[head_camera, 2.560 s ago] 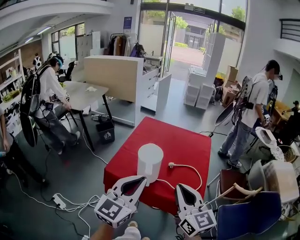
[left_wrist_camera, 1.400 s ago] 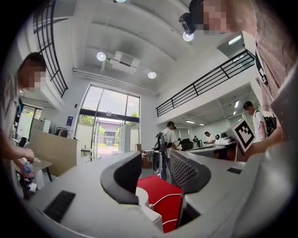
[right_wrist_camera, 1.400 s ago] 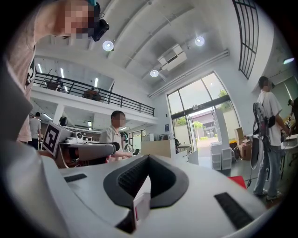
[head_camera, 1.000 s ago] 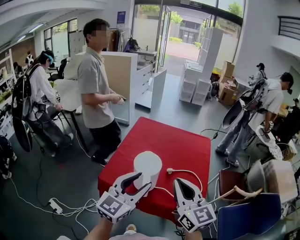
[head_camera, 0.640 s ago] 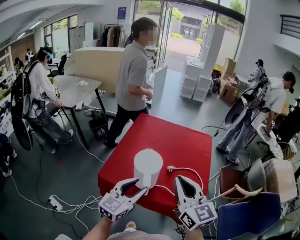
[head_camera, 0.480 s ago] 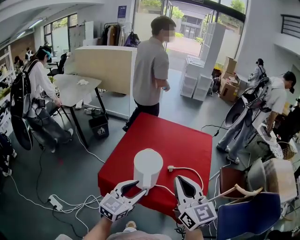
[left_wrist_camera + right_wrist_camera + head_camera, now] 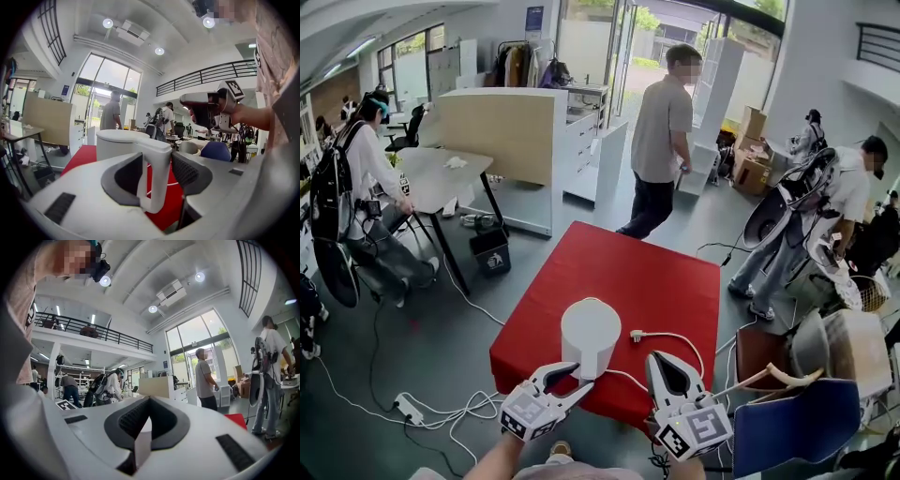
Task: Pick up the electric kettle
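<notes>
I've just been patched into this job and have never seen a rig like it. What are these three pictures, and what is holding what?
There is no robot arm here: a person carries a handheld two-jaw gripper in each hand. The head view comes from a camera on that person's head, looking down. The other two views come from cameras riding on each gripper, looking along its jaws. On the red-covered square table stand a white cylindrical electric kettle and a white power cord, its plug lying loose. The left gripper appears closed on the kettle's handle, and the kettle is not yet lifted. The right gripper hangs beside it, jaws together and empty.
</notes>
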The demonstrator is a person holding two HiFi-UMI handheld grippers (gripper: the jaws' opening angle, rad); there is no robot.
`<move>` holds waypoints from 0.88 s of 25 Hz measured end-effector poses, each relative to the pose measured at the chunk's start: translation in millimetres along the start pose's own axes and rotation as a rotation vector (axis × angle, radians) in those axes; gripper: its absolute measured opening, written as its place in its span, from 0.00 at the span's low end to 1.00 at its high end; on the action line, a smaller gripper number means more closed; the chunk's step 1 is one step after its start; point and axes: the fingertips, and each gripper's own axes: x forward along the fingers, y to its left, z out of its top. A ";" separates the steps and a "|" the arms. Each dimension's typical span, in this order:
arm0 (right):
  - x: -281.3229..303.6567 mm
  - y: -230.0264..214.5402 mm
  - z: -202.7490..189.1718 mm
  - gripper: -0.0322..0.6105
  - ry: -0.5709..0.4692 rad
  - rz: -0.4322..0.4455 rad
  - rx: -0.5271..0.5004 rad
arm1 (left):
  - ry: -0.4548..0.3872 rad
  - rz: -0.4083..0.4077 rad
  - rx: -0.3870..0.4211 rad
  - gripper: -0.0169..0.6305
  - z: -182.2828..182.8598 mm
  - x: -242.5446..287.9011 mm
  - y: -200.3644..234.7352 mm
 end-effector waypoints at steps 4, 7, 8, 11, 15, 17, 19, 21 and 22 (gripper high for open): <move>-1.3 -4.7 -2.9 0.07 0.008 -0.021 0.004 | -0.010 -0.021 -0.008 0.36 -0.7 3.7 -0.8; -1.0 -6.5 -6.1 0.07 0.010 -0.029 0.001 | -0.024 -0.040 -0.009 0.36 -1.2 4.3 -1.3; -0.9 -6.8 -7.2 0.07 0.010 -0.029 0.002 | -0.026 -0.046 -0.009 0.37 -1.3 4.6 -1.8; 0.1 -6.7 -9.0 0.07 0.018 -0.036 0.011 | -0.032 -0.058 -0.005 0.37 -2.9 5.9 -2.8; 1.6 -6.2 -14.5 0.07 0.014 -0.038 0.016 | -0.047 -0.068 -0.014 0.38 -4.9 5.7 -2.5; 2.2 -5.5 -14.6 0.07 0.014 -0.040 0.013 | -0.049 -0.068 -0.015 0.38 -6.0 5.2 -2.2; 2.9 -5.3 -12.1 0.07 0.020 -0.050 0.010 | -0.040 -0.071 -0.011 0.39 -8.0 5.8 -1.3; 3.7 -5.6 -12.6 0.07 0.018 -0.051 0.011 | -0.016 -0.074 -0.010 0.39 -13.7 7.2 0.2; 3.9 -5.9 -13.8 0.07 0.016 -0.049 0.013 | -0.004 -0.074 -0.009 0.39 -16.7 8.4 0.5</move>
